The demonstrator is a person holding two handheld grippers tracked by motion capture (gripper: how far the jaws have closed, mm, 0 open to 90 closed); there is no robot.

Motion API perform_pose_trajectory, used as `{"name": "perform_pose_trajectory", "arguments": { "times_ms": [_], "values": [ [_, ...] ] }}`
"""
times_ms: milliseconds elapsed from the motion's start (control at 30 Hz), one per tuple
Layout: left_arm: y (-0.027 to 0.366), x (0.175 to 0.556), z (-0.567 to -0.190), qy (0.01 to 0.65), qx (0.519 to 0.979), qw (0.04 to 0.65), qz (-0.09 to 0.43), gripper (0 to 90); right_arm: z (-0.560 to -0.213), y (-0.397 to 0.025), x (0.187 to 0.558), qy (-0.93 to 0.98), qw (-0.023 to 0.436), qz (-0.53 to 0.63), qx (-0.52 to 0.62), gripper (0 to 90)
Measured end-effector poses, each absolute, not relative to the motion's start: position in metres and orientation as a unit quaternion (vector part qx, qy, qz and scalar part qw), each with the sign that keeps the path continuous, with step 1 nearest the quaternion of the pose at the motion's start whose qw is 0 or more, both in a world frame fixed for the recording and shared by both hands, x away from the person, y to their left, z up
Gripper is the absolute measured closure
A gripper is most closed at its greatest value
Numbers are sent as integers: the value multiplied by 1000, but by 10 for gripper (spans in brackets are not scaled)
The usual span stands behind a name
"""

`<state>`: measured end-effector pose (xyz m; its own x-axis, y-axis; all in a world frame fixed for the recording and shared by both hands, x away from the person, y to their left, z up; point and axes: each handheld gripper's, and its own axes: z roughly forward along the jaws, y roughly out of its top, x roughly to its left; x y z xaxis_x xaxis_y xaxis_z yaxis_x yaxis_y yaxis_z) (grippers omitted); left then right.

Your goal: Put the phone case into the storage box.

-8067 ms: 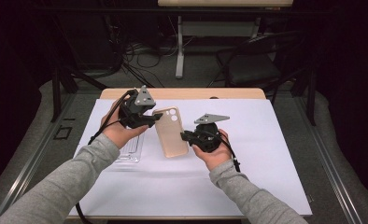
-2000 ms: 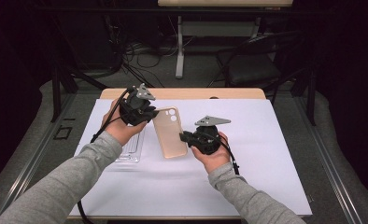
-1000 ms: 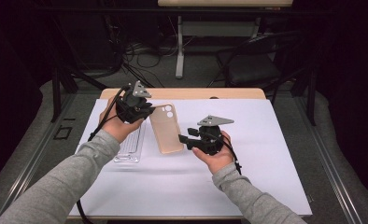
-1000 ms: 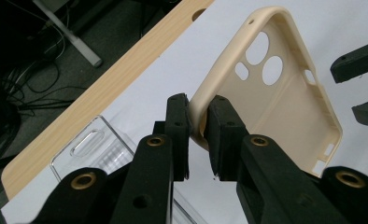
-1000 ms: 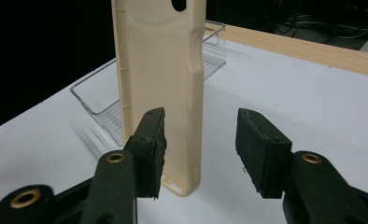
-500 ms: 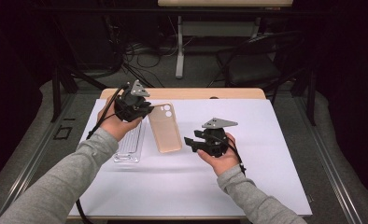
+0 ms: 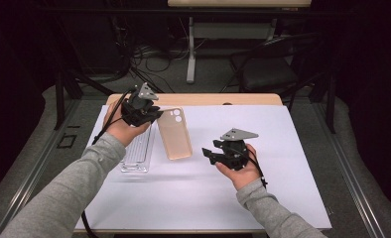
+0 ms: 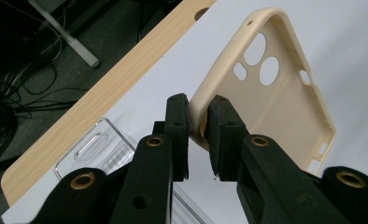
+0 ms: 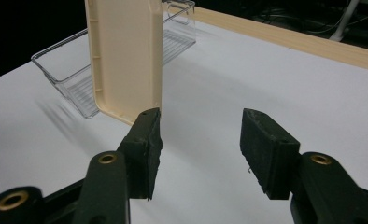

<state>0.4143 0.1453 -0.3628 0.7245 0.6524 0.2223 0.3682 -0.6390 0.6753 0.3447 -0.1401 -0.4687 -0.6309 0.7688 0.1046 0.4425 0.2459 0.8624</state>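
Where the left gripper (image 8: 197, 135) pinches the beige phone case (image 8: 275, 100) by its top corner, its jaws hide that rim. The clear tray (image 7: 139, 151) lies at the case's nine o'clock. The right gripper (image 9: 198, 140), jaws wide and empty, hangs at its four o'clock over bare bench (image 7: 293, 134).

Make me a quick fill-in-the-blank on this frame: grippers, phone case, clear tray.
1. The left gripper is shut on the rim of the beige ____.
2. The right gripper has its jaws ____ and holds nothing.
3. The clear tray lies on the white ____.

Missing words: phone case; open; table sheet.
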Motion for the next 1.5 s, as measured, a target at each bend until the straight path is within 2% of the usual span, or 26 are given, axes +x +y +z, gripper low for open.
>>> {"name": "perform_pose_trajectory", "arguments": {
  "times_ms": [367, 600, 1000, 1500],
  "values": [
    [158, 425, -358, 311, 862, 324, 235, 794, -472, -166, 340, 767, 197, 463, 398, 445],
    [167, 431, -353, 316, 856, 323, 252, 792, -476, -176, 341, 764, 177, 460, 417, 396],
    [184, 440, -348, 327, 844, 328, 270, 793, -477, -175, 342, 765, 177, 456, 420, 359],
    [210, 455, -341, 312, 825, 325, 340, 792, -473, -179, 342, 759, 182, 452, 432, 331]
  ]
}}
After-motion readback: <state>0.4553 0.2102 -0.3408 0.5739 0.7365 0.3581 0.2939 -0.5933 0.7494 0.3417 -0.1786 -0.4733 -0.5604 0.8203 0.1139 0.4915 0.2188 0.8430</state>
